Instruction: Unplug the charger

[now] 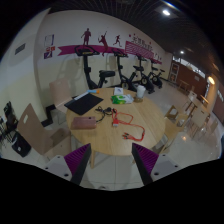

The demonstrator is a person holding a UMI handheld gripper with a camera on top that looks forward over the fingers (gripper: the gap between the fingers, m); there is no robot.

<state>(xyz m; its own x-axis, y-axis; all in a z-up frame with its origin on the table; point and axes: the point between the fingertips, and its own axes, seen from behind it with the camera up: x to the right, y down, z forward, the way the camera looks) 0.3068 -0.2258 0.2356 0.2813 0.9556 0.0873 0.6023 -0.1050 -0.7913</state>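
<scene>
On worktop (pixel 120 135), red cable (pixel 124 121) looks light, floppy; grab stiff plug end; gripper (pixel 112 162) wide open, empty

Laptop (pixel 83 103) on table (pixel 140 125), chairs (pixel 40 130) left & right.

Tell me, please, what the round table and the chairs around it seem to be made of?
The round table looks like light wood or wood laminate with a smooth matte finish: its top is pale tan and even. The chairs look like pale plywood or moulded wood, thin and tan like the top; paint or plastic cannot be ruled out. The tool is open, its fingers over the near edge, holding nothing.
</scene>
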